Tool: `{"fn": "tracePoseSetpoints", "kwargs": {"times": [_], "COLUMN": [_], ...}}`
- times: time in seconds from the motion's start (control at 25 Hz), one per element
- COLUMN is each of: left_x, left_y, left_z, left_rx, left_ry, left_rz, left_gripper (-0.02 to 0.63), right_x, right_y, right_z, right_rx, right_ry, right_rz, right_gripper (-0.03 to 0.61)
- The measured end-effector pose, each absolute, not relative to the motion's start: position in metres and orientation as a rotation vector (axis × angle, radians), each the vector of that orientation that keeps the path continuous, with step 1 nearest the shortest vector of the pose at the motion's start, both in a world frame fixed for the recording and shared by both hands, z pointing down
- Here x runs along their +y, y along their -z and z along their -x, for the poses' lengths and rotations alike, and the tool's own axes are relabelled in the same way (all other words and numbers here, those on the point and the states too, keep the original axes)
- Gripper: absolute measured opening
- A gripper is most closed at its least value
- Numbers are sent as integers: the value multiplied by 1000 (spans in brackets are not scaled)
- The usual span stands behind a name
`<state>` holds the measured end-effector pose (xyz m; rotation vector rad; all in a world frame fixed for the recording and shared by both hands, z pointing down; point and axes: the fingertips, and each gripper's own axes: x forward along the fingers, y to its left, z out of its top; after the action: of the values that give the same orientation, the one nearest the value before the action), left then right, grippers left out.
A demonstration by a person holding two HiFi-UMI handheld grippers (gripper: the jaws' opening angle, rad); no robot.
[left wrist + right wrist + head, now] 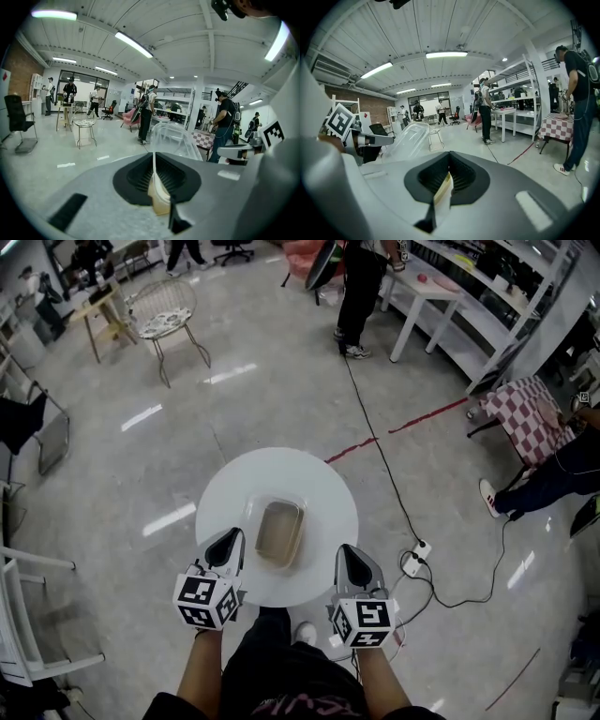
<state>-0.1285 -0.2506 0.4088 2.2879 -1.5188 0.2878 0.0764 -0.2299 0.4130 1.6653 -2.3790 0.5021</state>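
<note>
A round white table (pixel 225 488) stands in front of me. At its middle sits a clear plastic container (pixel 280 532) with beige contents. My left gripper (pixel 228 542) rests over the table's near left edge, just left of the container, jaws closed to a point. My right gripper (pixel 349 559) hovers at the near right edge, jaws also together. In the left gripper view the left gripper (pixel 154 180) is shut, with the clear container (pixel 174 138) just beyond it. The right gripper view has the right gripper (pixel 444 185) shut, with the container (pixel 405 138) to its left. Neither gripper holds anything that I can make out.
A black cable (pixel 380 451) runs over the floor to a power strip (pixel 413 563) right of the table. A wire chair (pixel 164 315) stands far left, a standing person (pixel 356 287) and white benches (pixel 422 287) far back, a checkered seat (pixel 530 418) at right.
</note>
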Motion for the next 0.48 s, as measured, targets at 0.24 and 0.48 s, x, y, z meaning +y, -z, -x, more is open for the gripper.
{"fn": "tracePoseSetpoints", "kwargs": {"times": [0.24,0.48], "left_x": [-234,-222], "left_y": [-388,-365], "left_z": [124,121], "left_rx": [-1556,-1599], "left_ry": [-265,-232], "left_rz": [-2306,-2337], "left_gripper": [15,15], "right_x": [-215,-205], "right_y": [-396,-376], "right_z": [-82,-88], "right_rx": [-2411,-2449], "right_ry": [-469,-422], "right_rz": [-1661,-1667], "right_gripper": [6,6]}}
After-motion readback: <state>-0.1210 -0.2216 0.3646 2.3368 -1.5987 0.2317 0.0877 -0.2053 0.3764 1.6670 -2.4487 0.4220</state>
